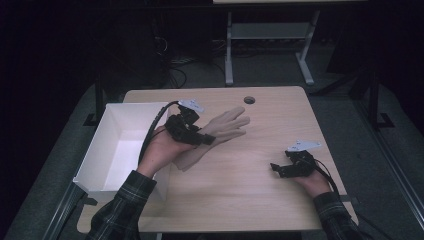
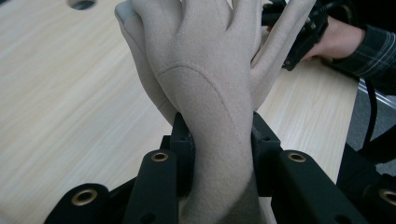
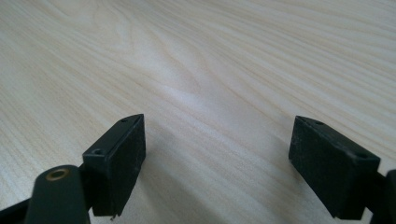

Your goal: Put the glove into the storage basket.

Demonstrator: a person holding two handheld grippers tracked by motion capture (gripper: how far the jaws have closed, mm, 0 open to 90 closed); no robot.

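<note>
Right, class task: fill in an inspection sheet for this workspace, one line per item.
Surface: light wood table, round hole near far edge.
Job's things: beige glove; open white box at table's left edge.
Clutter: nothing seen.
Grippers: left claw shut on the glove's cuff; right claw open, low over bare wood.
Cables: black cable loops from left claw.
Surroundings: dark room, grey floor, second table's legs behind.
</note>
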